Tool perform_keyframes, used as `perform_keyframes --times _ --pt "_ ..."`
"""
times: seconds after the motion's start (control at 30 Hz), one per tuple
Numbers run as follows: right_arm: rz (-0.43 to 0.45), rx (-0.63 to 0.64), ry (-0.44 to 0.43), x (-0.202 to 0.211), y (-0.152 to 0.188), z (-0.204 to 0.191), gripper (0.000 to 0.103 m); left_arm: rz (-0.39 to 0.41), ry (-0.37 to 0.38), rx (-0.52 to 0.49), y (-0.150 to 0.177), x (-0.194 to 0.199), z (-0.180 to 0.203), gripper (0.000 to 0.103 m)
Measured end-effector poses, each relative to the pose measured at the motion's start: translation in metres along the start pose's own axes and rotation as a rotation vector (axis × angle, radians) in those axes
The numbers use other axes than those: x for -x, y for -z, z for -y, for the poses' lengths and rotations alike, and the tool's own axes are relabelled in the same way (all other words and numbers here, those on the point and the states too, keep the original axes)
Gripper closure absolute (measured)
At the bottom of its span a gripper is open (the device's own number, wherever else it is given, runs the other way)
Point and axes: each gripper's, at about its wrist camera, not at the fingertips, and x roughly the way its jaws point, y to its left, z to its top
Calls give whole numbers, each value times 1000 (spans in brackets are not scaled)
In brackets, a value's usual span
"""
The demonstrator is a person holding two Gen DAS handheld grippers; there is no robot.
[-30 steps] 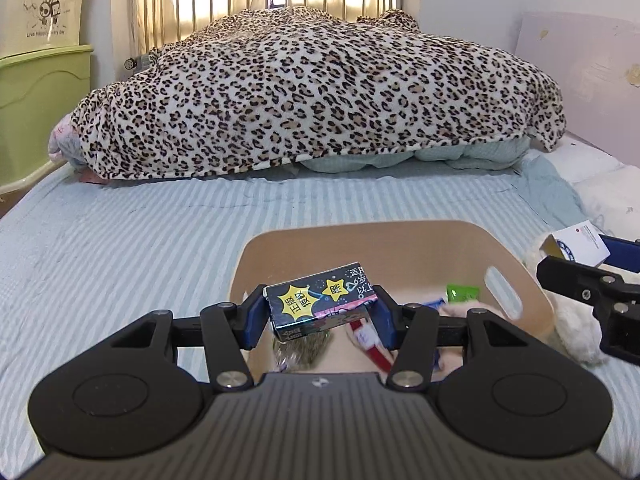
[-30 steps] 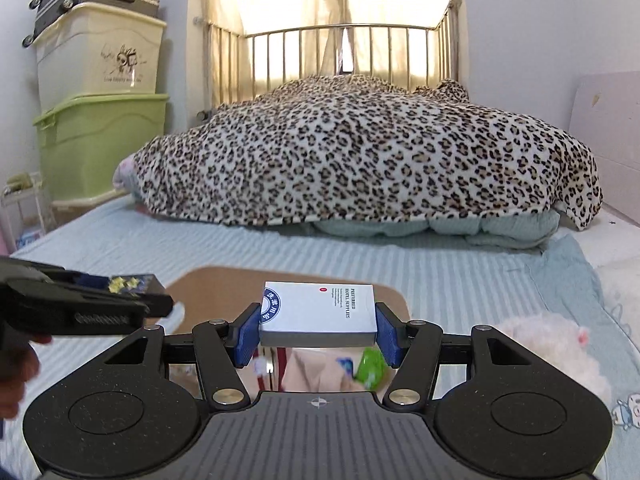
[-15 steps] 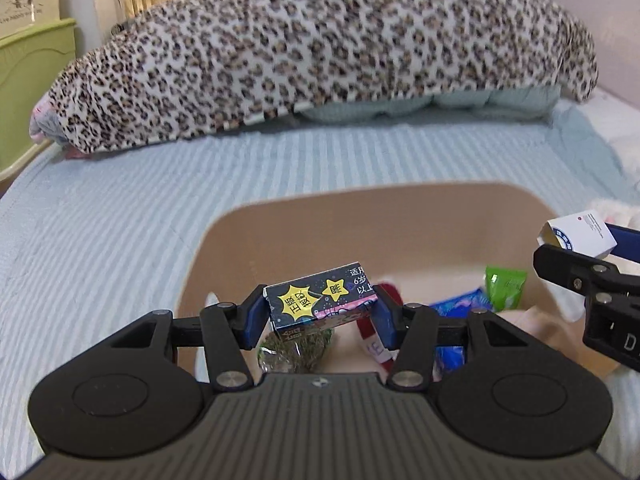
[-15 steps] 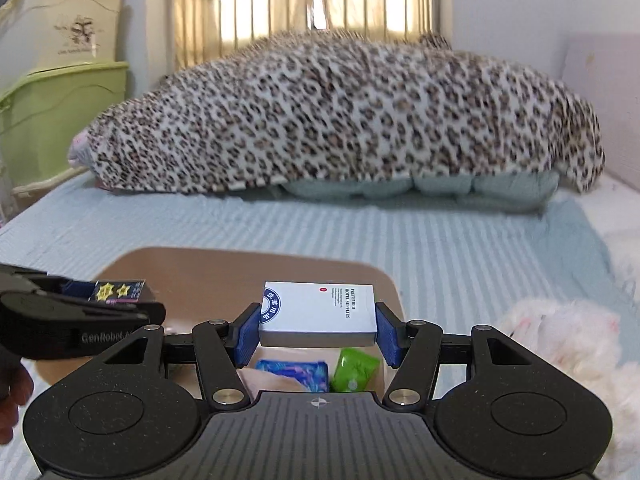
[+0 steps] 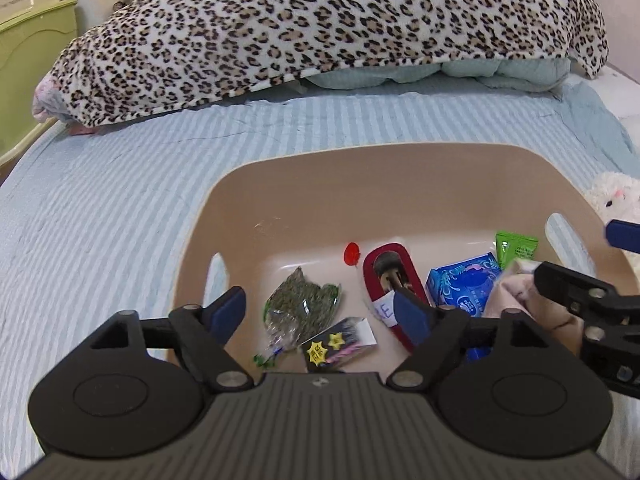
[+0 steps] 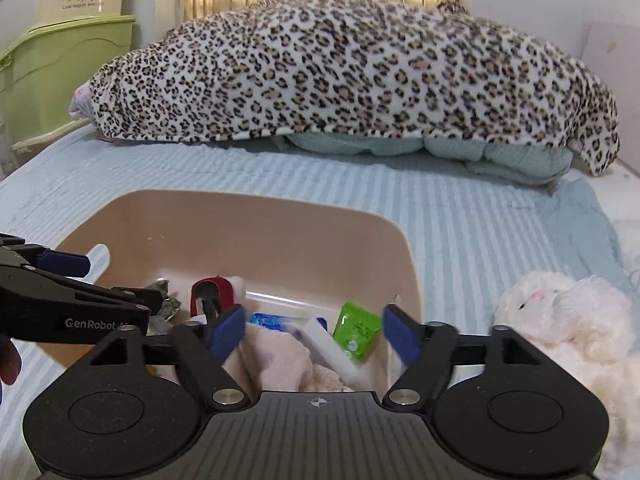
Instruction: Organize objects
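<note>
Beige basin — both grippers spread, boxes inside.

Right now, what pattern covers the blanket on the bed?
Leopard print; the blanket shows best in the right wrist view.

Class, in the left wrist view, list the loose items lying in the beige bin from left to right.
Dried-herb bag → dark starred box → red case → blue packet → green sachet.
</note>
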Motion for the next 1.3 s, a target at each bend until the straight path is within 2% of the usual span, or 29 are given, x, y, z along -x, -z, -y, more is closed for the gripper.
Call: perform_keyframes --times 0.07,0.33,0.73,1.3 --pt "10 -4 -7 14 -1 0 12 4 6 6 1 9 -2 19" --pt "50 -5 -6 77 3 -5 4 64 17 27 9 64 -11 13" --pt "65 -29 -8 155 26 -26 1 107 23 57 42 138 -25 13" --pt "94 -71 -7 224 68 -39 0 197 28 55 101 224 -34 13"
